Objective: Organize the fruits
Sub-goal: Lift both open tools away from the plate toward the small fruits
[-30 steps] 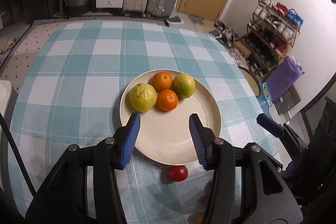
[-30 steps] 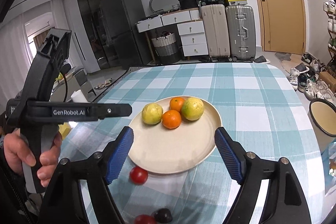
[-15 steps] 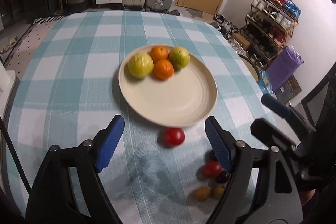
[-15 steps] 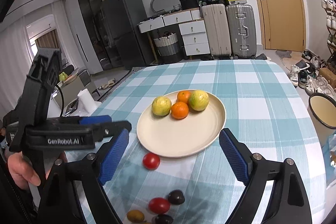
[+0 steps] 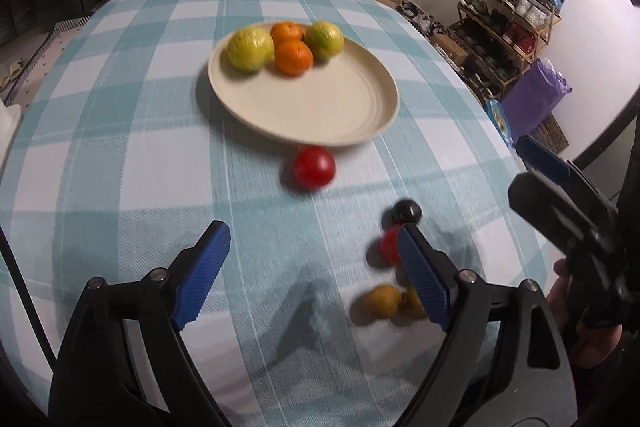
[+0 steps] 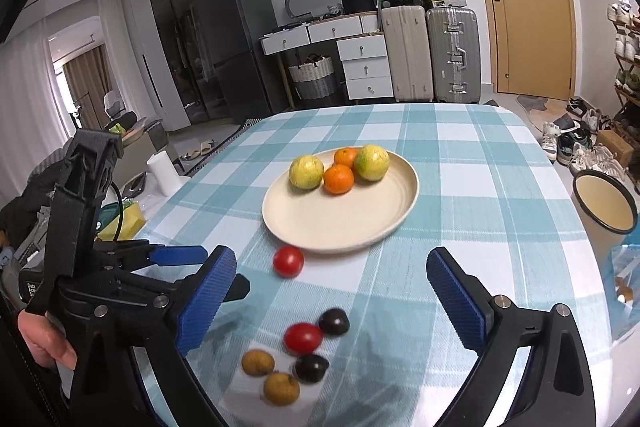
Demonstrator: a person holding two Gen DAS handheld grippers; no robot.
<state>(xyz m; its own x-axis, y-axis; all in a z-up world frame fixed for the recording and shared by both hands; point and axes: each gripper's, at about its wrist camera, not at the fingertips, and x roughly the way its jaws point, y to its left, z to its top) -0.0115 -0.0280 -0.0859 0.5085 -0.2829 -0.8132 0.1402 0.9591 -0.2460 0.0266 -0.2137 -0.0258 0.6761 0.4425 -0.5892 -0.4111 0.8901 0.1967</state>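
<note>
So the plate (image 6: 340, 223) sits mid-table (image 6: 500, 195) on the checked cloth; four round fruits (image 6: 339, 179) are bunched together on its far side, touching each other, the near half bare; just in front of the plate's near rim there's one tomato (image 6: 288, 260) on its own; closer to me, a cluster of five small fruits (image 6: 303, 337) lies on the cloth, apart from that tomato; my tongs hang over the near edge, the left gripper (image 5: 312, 277) left of the right gripper (image 6: 332, 301), nothing between either pair of jaws.
</note>
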